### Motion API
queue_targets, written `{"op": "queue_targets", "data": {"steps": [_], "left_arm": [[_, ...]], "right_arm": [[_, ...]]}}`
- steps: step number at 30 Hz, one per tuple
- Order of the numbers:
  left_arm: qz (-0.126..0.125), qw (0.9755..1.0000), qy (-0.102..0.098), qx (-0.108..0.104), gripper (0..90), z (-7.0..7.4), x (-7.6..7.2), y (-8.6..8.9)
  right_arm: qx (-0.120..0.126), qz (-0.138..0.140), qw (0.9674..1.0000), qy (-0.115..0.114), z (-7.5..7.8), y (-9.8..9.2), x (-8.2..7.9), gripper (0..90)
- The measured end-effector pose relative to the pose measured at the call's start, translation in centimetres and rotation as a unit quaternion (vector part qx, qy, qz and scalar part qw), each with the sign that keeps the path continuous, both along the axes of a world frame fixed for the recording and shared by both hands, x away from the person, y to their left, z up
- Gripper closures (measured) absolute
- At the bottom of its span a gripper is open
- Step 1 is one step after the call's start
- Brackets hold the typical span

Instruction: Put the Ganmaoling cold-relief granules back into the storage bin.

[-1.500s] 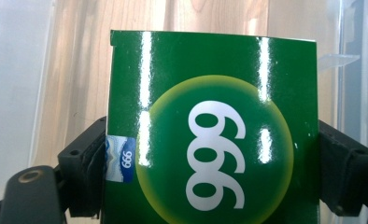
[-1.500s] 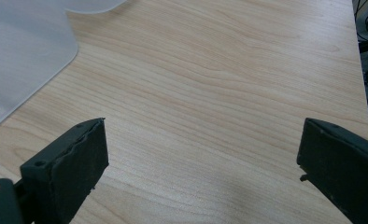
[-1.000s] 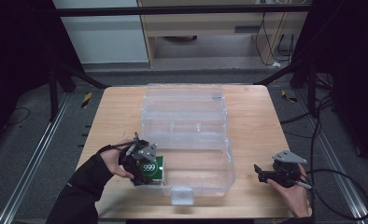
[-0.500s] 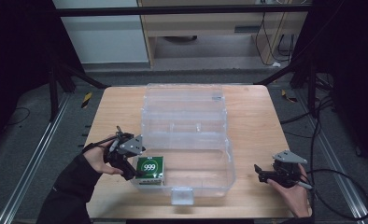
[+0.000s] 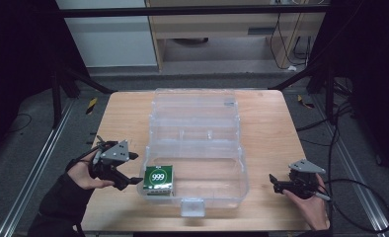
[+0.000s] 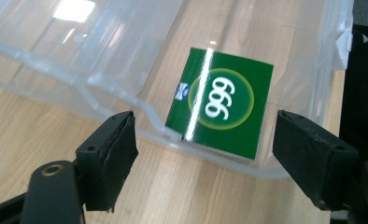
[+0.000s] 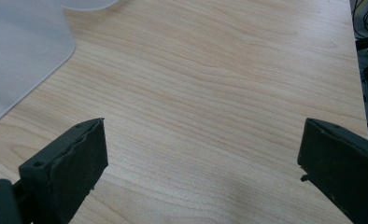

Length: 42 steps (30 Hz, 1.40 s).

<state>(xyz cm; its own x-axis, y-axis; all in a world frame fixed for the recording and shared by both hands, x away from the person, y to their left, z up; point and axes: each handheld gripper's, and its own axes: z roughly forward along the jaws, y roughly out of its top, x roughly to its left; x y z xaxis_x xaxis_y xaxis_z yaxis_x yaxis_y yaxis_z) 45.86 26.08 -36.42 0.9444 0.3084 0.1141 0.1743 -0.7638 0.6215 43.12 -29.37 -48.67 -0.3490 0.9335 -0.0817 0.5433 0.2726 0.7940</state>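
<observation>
Fingers (image 6: 108, 161) of the left gripper (image 5: 127, 170) stand apart with nothing between them; they have just been closing, and in the left gripper view the two black pads sit at the lower left and lower right of the frame over bare wood. That gripper lies at the lower left of the high view, held in the person's left hand (image 5: 86, 174), just beside the left wall of the clear plastic organiser box (image 5: 197, 148) and not touching it.

Inside the box, the green packet (image 5: 158, 178) marked "999" lies flat in the near left corner of the front compartment, at lower centre-left of the high view. In the left gripper view the same packet (image 6: 219, 108) shows through the clear wall at centre frame, beyond the fingers and apart from them, its face up.

Box lid is open, folded back toward the upper centre of the high view; the box occupies the middle of the wooden table (image 5: 271, 128).

Right gripper (image 5: 281, 185) rests at the lower right of the high view in the person's right hand (image 5: 313, 207), clear of the box's right wall. Its fingers (image 7: 74, 163) are released and wide, with only table surface between them; a corner of the clear box (image 7: 18, 51) shows at the upper left of the right gripper view.
</observation>
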Motion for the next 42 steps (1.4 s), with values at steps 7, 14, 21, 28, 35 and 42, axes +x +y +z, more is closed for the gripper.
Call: {"op": "queue_targets", "data": {"steps": [7, 14, 21, 28, 35, 42], "left_arm": [[0.060, 0.9978, 0.001, -0.026, 21.9, -1.7, -0.5, 2.4], [0.138, 0.9884, 0.001, -0.063, 22.0, -4.8, -0.5, 4.5], [0.194, 0.9769, 0.005, -0.091, 20.6, -6.9, -0.4, 5.6], [0.253, 0.9621, 0.013, -0.102, 19.4, -8.8, 0.0, 6.7], [0.316, 0.9423, 0.003, -0.110, 18.6, -10.0, 0.2, 7.5], [0.349, 0.9302, -0.007, -0.113, 17.4, -10.9, 0.1, 8.2]], "right_arm": [[0.003, -0.003, 1.0000, 0.001, 0.0, 0.0, -0.1, 2.0], [0.002, -0.003, 1.0000, 0.002, 0.0, 0.0, -0.1, 2.0], [0.003, -0.005, 1.0000, 0.005, 0.0, 0.0, -0.1, 2.0], [0.003, -0.007, 1.0000, 0.006, 0.0, -0.2, -0.1, 2.0], [0.001, -0.006, 1.0000, 0.007, -0.1, -0.2, -0.1, 2.0], [0.006, -0.008, 0.9999, 0.009, -0.2, -0.2, -0.1, 2.0]]}}
